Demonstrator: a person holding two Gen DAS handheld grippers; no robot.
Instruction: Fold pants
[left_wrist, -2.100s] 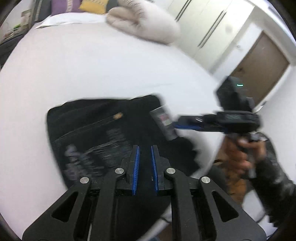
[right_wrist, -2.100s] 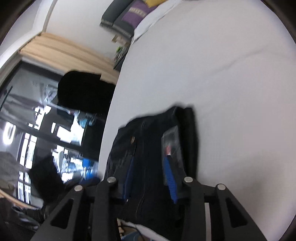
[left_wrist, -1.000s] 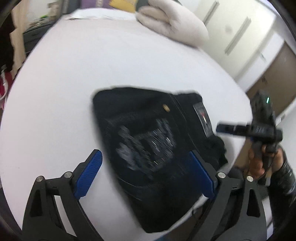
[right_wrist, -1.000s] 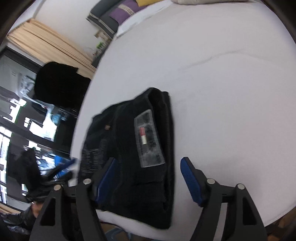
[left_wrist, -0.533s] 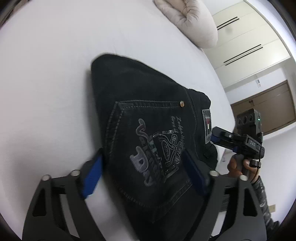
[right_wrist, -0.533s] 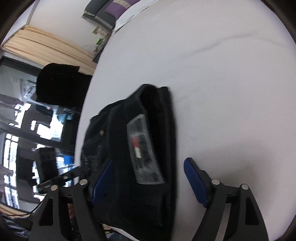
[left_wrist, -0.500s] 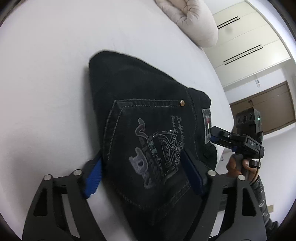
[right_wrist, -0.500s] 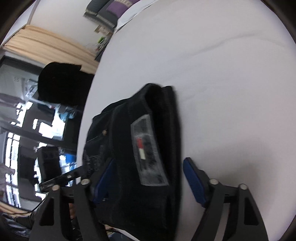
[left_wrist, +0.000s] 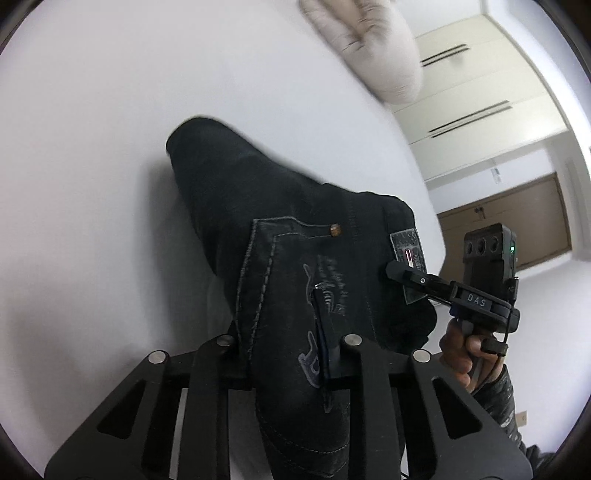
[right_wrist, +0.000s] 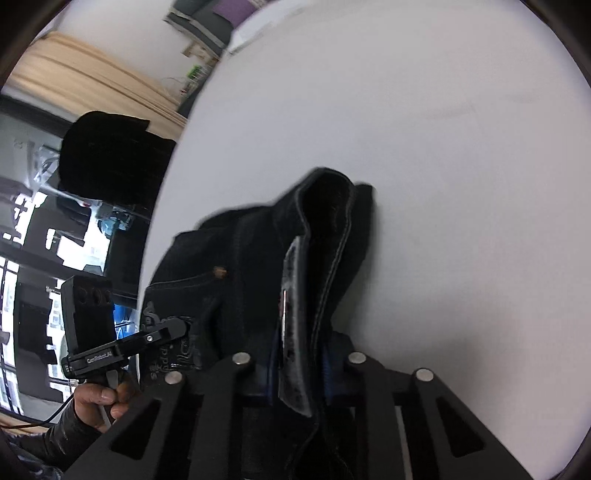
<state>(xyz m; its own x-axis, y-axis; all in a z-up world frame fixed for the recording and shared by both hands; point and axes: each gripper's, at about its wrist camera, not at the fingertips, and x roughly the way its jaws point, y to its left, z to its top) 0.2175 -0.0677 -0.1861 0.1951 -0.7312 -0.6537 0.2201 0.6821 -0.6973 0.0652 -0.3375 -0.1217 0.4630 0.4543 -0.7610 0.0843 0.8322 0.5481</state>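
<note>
On the white bed (left_wrist: 92, 147), seen from the left wrist, one pair of folded black pants (left_wrist: 295, 258) is pinched at its near edge by the left gripper (left_wrist: 284, 354). From the right wrist, its waistband is squeezed by the right gripper (right_wrist: 299, 369). Next, a lift by both together is probably needed.

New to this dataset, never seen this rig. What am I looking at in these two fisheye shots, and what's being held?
No robot arm here: a person holds a two-finger gripper in each hand, and each gripper carries a fisheye camera looking forward along its fingers. One picture comes from the left gripper, the other from the right gripper. Each view also catches the other gripper, with the person's hand on its handle. On the white bed lie folded black jeans; a beige pillow sits further back. Both grippers are shut on the jeans: the left at the printed back pocket, the right at the waistband by the label patch.
</note>
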